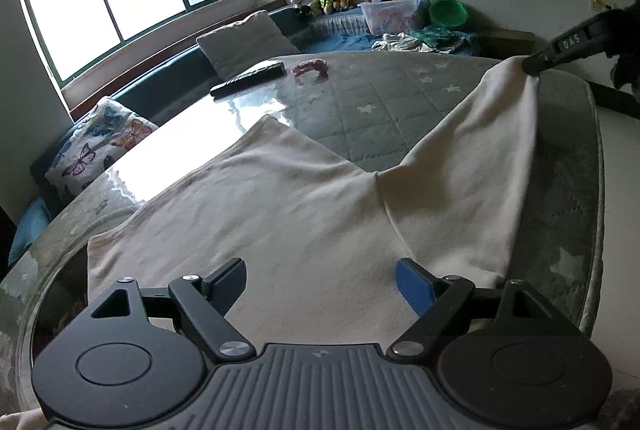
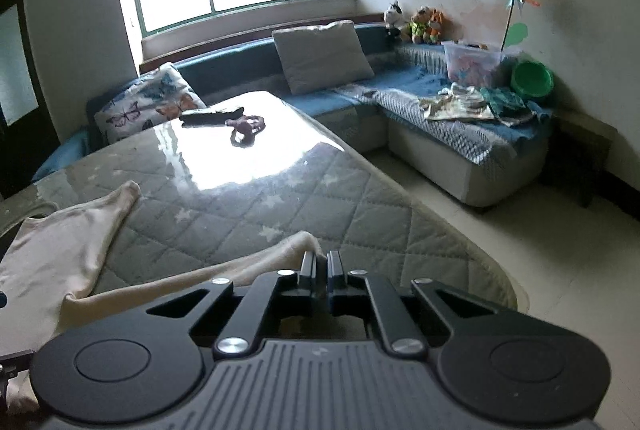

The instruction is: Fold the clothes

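Note:
A cream garment (image 1: 280, 214) lies spread on a glass-topped table (image 1: 400, 102) over a grey quilted star cover. My left gripper (image 1: 320, 282) is open, its fingers low over the garment's near part, holding nothing. My right gripper (image 2: 320, 260) is shut on one end of the garment (image 2: 296, 246) and holds it up off the table. In the left wrist view that gripper (image 1: 534, 66) pinches the raised far right corner. The garment's other end (image 2: 120, 198) lies flat at the left.
A dark remote (image 1: 250, 80) and a pink toy (image 1: 310, 67) lie at the table's far end. A blue sofa (image 2: 440, 110) with cushions, clothes, a plastic box (image 2: 472, 64) and a green bowl (image 2: 532, 76) runs behind. Floor lies to the table's right.

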{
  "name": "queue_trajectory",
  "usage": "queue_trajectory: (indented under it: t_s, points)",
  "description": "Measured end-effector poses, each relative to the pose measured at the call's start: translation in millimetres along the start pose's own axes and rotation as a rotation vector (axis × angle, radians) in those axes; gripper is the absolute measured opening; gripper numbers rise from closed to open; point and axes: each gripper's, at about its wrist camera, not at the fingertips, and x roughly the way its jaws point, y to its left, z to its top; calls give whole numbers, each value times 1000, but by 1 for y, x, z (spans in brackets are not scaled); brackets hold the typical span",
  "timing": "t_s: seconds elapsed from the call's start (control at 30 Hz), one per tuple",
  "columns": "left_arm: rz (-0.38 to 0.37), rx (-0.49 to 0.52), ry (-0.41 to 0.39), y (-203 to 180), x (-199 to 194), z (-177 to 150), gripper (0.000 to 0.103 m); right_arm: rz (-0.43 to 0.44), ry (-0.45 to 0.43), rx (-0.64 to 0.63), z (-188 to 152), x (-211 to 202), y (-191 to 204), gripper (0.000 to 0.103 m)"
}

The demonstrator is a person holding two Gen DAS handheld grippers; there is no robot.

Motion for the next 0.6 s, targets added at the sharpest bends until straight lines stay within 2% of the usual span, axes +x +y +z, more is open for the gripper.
queue_trajectory:
  t_s: [0.23,0.4,0.6]
  points:
    - [5,-43,-30,12,-10,-5,85,89,-88,-90,39,-39,34,4]
    - [45,-105,-53,32,-28,-20,85,210,-146,-247,68,-69,96,4]
    - [122,-205,-66,67,-54,-49,85,379,-175,-468,72,-84,195,4]
